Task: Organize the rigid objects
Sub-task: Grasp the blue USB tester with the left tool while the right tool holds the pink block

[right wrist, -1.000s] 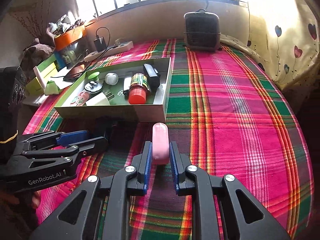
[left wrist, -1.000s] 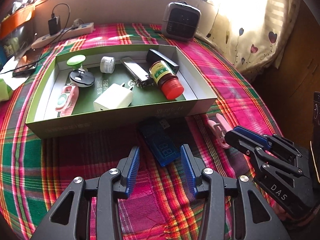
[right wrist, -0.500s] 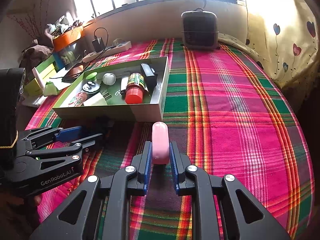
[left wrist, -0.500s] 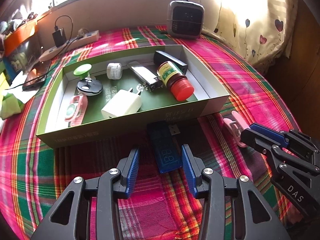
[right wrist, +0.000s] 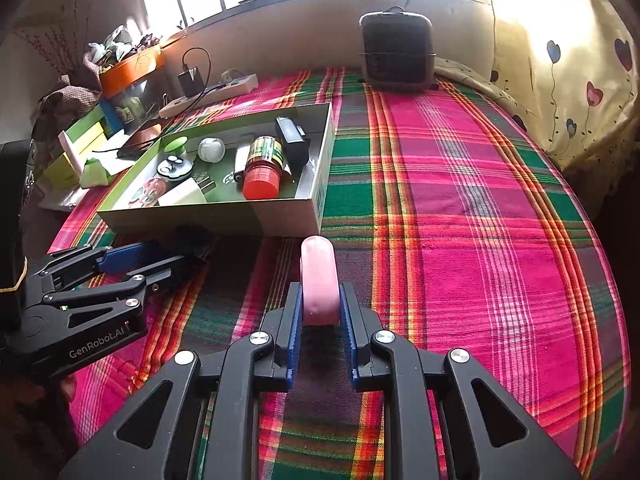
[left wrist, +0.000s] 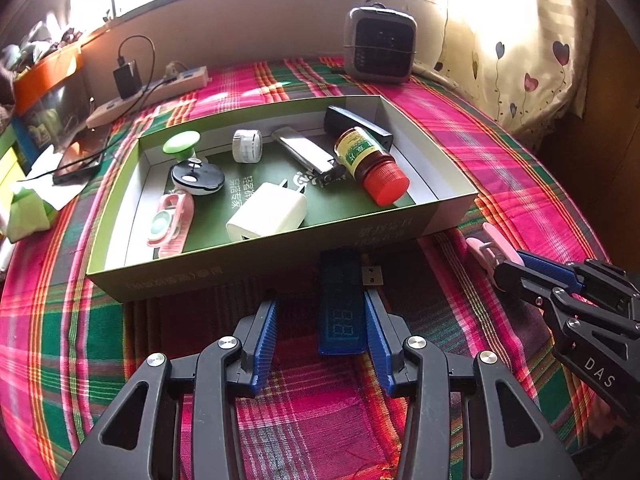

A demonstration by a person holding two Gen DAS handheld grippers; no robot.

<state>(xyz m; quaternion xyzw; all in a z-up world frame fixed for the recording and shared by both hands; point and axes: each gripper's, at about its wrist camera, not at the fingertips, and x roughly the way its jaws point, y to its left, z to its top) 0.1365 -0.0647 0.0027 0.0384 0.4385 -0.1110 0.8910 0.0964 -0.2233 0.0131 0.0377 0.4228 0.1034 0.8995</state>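
Note:
A blue USB meter [left wrist: 342, 312] lies on the plaid cloth just in front of the green box [left wrist: 240, 268]. My left gripper [left wrist: 320, 320] is open around it; the meter rests against the right finger, well apart from the left one. My right gripper [right wrist: 319, 308] is shut on a pink clip [right wrist: 318, 280], held low over the cloth near the box's front right corner [right wrist: 316, 216]. In the left wrist view the clip [left wrist: 490, 246] sticks out of the right gripper [left wrist: 520, 268]. The box holds a red-capped bottle [left wrist: 372, 164], a white charger [left wrist: 268, 216], a lighter [left wrist: 304, 154] and other small items.
A grey heater [left wrist: 380, 48] stands at the back by the wall. A power strip [left wrist: 152, 92] with a plugged charger and a phone [left wrist: 76, 164] lie at the back left. A heart-print curtain [right wrist: 580, 80] hangs along the table's right edge. Bare plaid cloth [right wrist: 460, 220] stretches right of the box.
My left gripper has slid forward along the blue meter, which now sits against its right finger. The right gripper keeps the pink clip and has barely moved.

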